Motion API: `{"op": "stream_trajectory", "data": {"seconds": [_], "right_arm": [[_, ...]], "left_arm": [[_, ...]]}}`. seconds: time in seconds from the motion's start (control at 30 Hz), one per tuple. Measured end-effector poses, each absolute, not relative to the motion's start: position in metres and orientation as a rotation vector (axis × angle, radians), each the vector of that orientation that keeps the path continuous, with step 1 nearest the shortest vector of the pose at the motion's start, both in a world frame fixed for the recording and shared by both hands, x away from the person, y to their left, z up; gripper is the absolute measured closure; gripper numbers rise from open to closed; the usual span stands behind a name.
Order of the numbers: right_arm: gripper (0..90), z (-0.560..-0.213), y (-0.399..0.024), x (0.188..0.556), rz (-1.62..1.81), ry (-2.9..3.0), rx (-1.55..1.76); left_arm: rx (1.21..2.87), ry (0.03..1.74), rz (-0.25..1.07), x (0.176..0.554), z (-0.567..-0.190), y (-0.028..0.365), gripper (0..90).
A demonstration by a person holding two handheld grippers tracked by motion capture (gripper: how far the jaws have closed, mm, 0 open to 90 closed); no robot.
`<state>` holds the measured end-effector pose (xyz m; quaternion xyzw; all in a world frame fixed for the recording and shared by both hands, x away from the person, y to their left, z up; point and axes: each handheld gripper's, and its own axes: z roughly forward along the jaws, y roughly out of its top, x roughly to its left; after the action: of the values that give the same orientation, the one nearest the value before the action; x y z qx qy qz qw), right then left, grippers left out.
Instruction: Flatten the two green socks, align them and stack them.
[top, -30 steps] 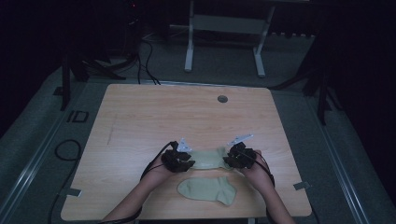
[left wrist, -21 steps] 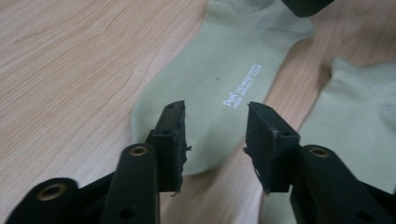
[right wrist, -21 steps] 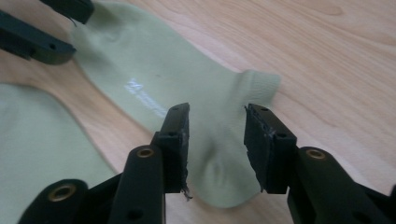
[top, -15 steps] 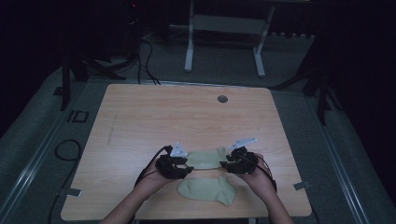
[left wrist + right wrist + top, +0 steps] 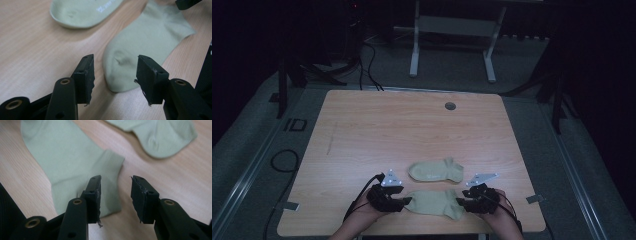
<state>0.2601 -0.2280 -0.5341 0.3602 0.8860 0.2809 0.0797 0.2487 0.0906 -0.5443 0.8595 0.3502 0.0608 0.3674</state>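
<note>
Two pale green socks lie flat on the wooden table (image 5: 362, 130). The far sock (image 5: 435, 170) is apart from both grippers. My left gripper (image 5: 404, 202) is at the toe end of the near sock (image 5: 432, 202), and my right gripper (image 5: 460, 204) is at its cuff end. In the left gripper view the jaws (image 5: 115, 72) have just been opening and stand open, with the toe (image 5: 140, 42) on the table between them, unpressed. In the right gripper view the jaws (image 5: 116, 195) have just been opening too, and the cuff (image 5: 75, 157) lies under the left jaw.
A round cable hole (image 5: 450, 106) sits near the table's far edge. The table's near edge runs just below both hands. A white desk frame (image 5: 452, 30) stands on the floor beyond the table. The far sock appears in both gripper views (image 5: 82, 11) (image 5: 160, 135).
Both hands have drawn back toward the near edge, from the ends of the far sock to the ends of the near sock. The far sock stays flat where it was.
</note>
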Motion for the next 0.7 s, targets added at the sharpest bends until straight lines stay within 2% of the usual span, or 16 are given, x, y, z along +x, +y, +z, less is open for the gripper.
{"op": "stream_trajectory", "data": {"seconds": [0.17,0.3,0.4,0.5,0.63,0.7], "right_arm": [[61.5,-0.541,-0.225,0.255,0.793,2.655,1.071],[64.1,-0.545,-0.222,0.252,0.752,2.649,1.047],[74.7,-0.545,-0.222,0.251,0.743,2.649,1.053],[79.0,-0.545,-0.221,0.250,0.743,2.645,1.051],[82.4,-0.545,-0.219,0.250,0.734,2.642,1.046],[83.1,-0.544,-0.219,0.250,0.726,2.649,1.050]], "left_arm": [[2.224,0.930,0.148,0.246,-0.554,0.088,53.6],[2.272,0.860,0.168,0.242,-0.559,0.086,58.6],[2.294,0.834,0.179,0.240,-0.560,0.084,63.6],[2.297,0.844,0.191,0.240,-0.560,0.084,67.3],[2.288,0.848,0.191,0.240,-0.561,0.083,85.7],[2.288,0.853,0.209,0.239,-0.561,0.082,87.0]]}}
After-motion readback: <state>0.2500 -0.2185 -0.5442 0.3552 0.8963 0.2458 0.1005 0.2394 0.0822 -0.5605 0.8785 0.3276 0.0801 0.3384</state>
